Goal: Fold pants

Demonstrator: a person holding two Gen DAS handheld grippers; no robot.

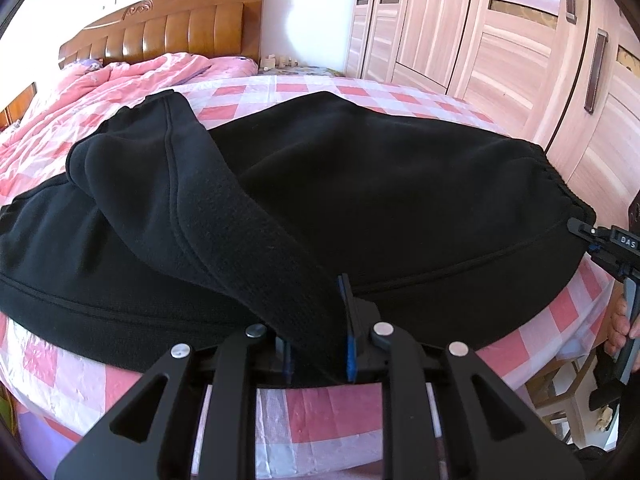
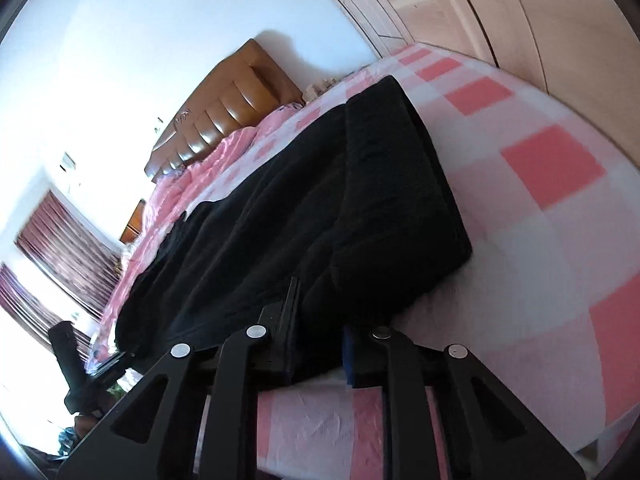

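Black fleece pants (image 1: pixel 360 184) lie across the pink-and-white checked bed (image 1: pixel 304 408). My left gripper (image 1: pixel 318 344) is shut on a fold of the pants near the front edge, with one leg (image 1: pixel 192 184) lifted and draped leftward. My right gripper shows at the right edge of the left wrist view (image 1: pixel 588 236), at the elastic waistband. In the right wrist view the right gripper (image 2: pixel 320 344) is shut on the waistband edge of the pants (image 2: pixel 320 208).
A wooden headboard (image 1: pixel 168 24) and a pink quilt (image 1: pixel 100 84) are at the far end. A light wood wardrobe (image 1: pixel 500 40) stands to the right. Dark red curtains (image 2: pixel 64 240) hang at the window. The bed's front edge is close below both grippers.
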